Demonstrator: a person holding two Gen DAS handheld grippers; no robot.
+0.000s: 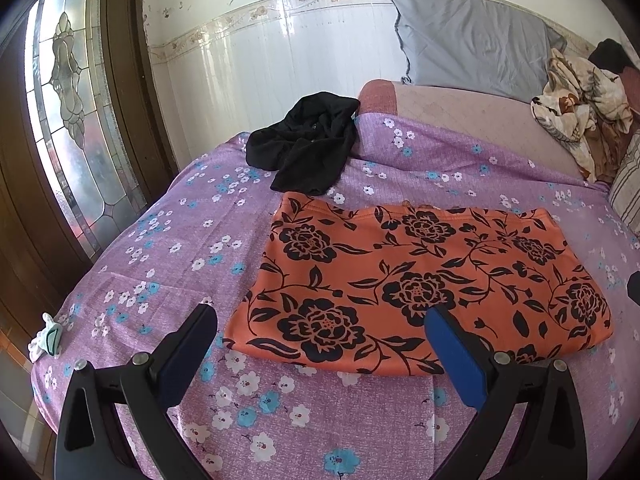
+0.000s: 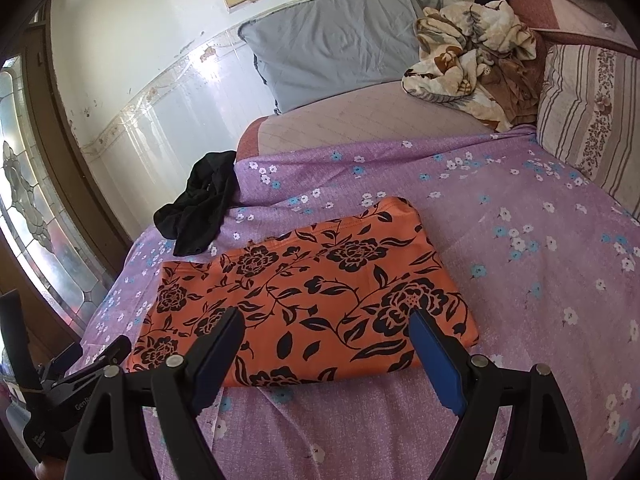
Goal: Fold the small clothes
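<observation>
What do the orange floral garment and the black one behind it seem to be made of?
Orange garment with black flower print: likely a thin, smooth knit, matte; it lies flat with a stitched hem. Crumpled black garment: soft, limp fabric, perhaps a stretchy knit; weave too dark to tell.

Sunlit leaded window [image 1: 68,120], tiled wall [image 1: 280,60]

Between my two open grippers, left [image 1: 320,320] and right [image 2: 326,320], nothing blocks the orange floral cloth [image 1: 416,284]. At 11 o'clock a black garment [image 1: 304,140] lies just behind it. At 3 o'clock the purple sheet [image 2: 540,280] is free until the striped pillow [image 2: 588,112].
</observation>
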